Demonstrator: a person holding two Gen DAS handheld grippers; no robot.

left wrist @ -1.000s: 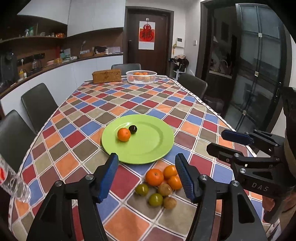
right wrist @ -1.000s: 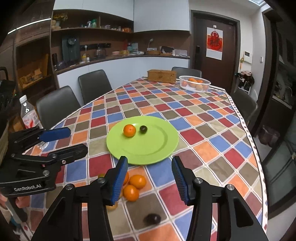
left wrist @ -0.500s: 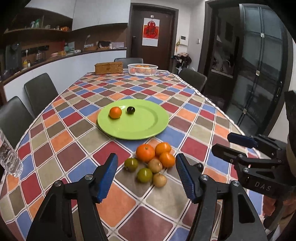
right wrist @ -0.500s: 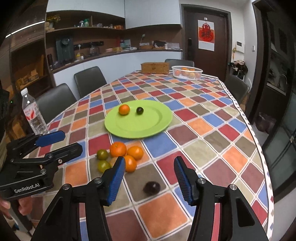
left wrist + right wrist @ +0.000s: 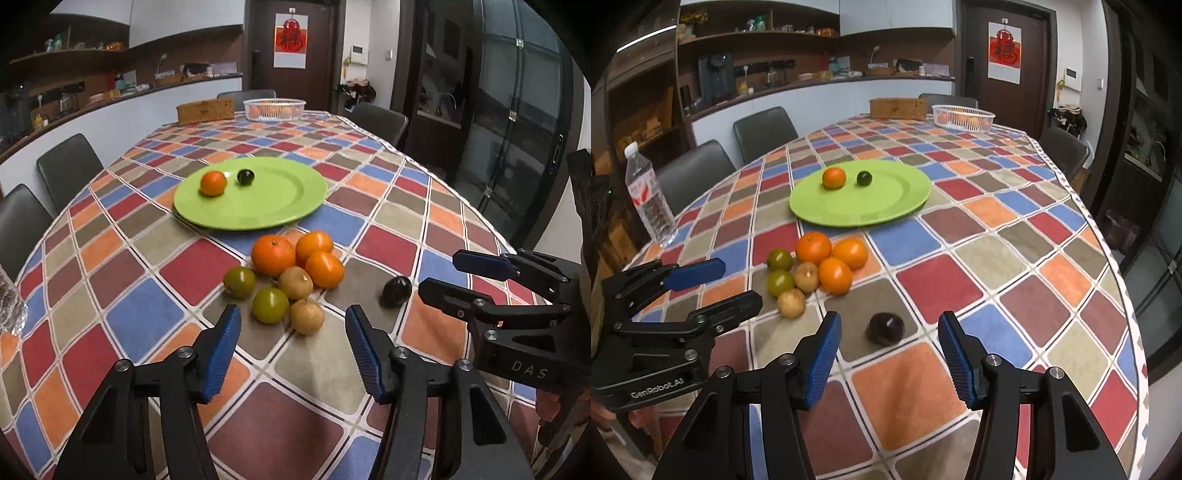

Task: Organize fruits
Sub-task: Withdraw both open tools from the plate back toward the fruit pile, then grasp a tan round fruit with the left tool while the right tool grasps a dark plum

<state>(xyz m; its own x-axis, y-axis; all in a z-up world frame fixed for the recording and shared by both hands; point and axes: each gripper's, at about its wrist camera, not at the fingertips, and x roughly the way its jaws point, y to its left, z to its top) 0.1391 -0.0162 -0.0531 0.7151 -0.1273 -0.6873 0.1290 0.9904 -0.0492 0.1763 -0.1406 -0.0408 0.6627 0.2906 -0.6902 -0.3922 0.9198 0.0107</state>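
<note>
Two hand-held grippers hover low over a counter [image 5: 384,236] covered in a checked cloth, both spread wide and holding nothing. The left hand-held gripper [image 5: 291,343] faces a tight cluster of fruit: three oranges [image 5: 273,255], two green fruits [image 5: 270,305] and two brown fruits [image 5: 306,316], all touching or just beside one another. The right hand-held gripper [image 5: 889,349] is lined up on a dark plum [image 5: 886,328] that lies alone on the cloth, near the cluster but apart from it, just ahead of the blue pads [image 5: 824,360] and between them in the view. Beyond the cluster sits a green plate [image 5: 886,206] carrying one orange [image 5: 834,178] and a small dark fruit [image 5: 864,178], set slightly apart. A water bottle [image 5: 650,195] stands upright near the counter's left edge. At the far end are a white basket [image 5: 962,117] and a brown box [image 5: 897,108].
</note>
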